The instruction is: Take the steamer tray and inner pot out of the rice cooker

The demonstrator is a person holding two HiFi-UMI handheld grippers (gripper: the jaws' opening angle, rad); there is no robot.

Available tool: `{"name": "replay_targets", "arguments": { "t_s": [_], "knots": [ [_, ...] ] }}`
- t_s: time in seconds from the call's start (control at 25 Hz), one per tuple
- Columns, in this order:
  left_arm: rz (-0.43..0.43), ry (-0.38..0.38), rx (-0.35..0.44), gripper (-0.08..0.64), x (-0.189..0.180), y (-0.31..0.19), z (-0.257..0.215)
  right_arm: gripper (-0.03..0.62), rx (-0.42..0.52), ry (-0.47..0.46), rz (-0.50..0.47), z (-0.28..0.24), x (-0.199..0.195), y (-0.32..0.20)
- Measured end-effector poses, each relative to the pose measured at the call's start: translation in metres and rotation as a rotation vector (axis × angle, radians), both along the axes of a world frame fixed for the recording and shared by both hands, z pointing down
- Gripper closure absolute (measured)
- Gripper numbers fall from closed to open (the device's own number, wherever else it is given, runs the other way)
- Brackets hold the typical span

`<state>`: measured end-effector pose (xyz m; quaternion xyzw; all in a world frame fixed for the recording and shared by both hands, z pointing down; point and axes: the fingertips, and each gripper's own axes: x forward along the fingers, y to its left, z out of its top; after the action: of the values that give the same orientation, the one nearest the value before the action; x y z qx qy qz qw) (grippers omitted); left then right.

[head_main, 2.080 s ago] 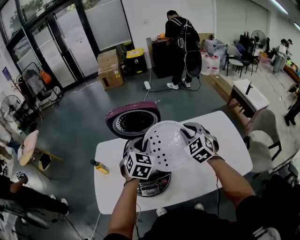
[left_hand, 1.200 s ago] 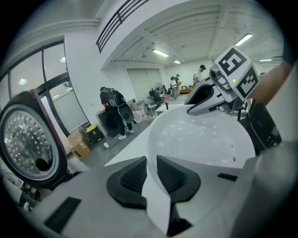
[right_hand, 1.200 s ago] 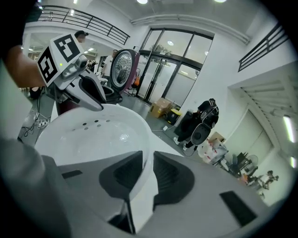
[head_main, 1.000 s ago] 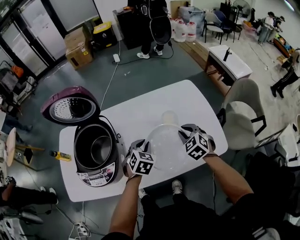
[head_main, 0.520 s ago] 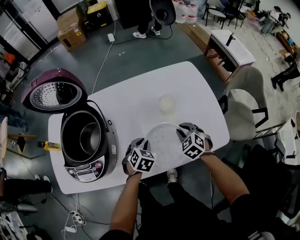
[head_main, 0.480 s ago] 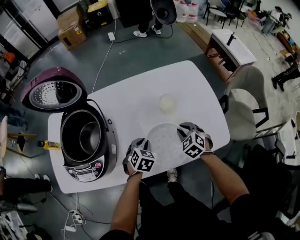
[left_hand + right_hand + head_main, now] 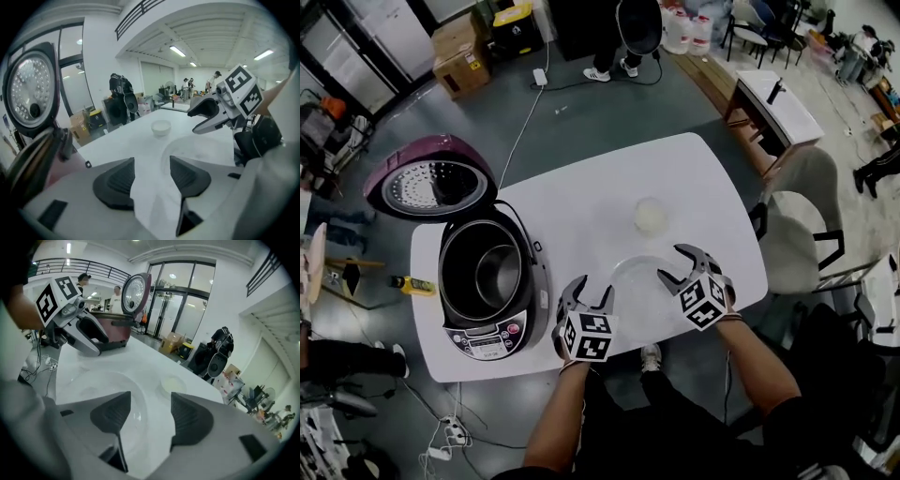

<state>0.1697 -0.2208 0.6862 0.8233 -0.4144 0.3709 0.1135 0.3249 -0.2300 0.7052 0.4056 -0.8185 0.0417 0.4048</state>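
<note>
Half done: tray (image 7: 636,281) out, pot (image 7: 492,272) left
Left gripper (image 7: 588,292) and right gripper (image 7: 671,264) have just spread their jaws off the tray on the bench (image 7: 581,206) (dish (image 7: 651,216) beyond it); next, grip the pot's rim inside the cooker (image 7: 487,326).

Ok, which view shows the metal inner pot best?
Head view: it looks down into the dark metal inner pot inside the purple rice cooker. Both gripper views show the cooker from the side, pot hidden.

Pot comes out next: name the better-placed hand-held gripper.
Left. Both have just opened: the left hand-held gripper, nothing between its jaws, is beside the cooker holding the pot; the right hand-held gripper straddles the tray's rim, farther off.
</note>
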Motion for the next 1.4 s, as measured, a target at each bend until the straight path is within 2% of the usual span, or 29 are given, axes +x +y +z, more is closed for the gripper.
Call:
{"name": "replay_targets", "arguments": {
  "t_s": [0.24,0.44,0.52,0.76,0.96,1.08,1.16,1.4],
  "knots": [
    [-0.041,0.233,0.062,0.285,-0.019,0.000,-0.096,0.337,0.141,-0.151,-0.068,-0.099,-0.068,0.005],
    [-0.128,0.398,0.133,0.278,-0.074,-0.004,-0.170,0.337,0.167,-0.363,-0.133,-0.159,-0.142,0.016],
    [-0.160,0.427,0.137,0.272,-0.099,-0.002,-0.185,0.337,0.157,-0.423,-0.141,-0.173,-0.165,0.018],
    [-0.279,0.425,0.156,0.240,-0.192,0.003,-0.202,0.336,0.138,-0.514,-0.152,-0.197,-0.225,0.020],
    [-0.384,0.458,0.129,0.226,-0.276,-0.001,-0.202,0.333,-0.035,-0.698,-0.089,-0.194,-0.267,0.016],
    [-0.416,0.511,0.060,0.235,-0.324,-0.009,-0.192,0.334,-0.176,-0.791,-0.006,-0.181,-0.285,0.008],
    [-0.426,0.592,-0.029,0.233,-0.345,-0.014,-0.180,0.333,-0.278,-0.856,0.054,-0.171,-0.292,0.003],
    [-0.510,0.918,-0.262,0.241,-0.373,-0.026,-0.146,0.333,-0.526,-1.094,0.231,-0.159,-0.295,-0.014]
  ]
}}
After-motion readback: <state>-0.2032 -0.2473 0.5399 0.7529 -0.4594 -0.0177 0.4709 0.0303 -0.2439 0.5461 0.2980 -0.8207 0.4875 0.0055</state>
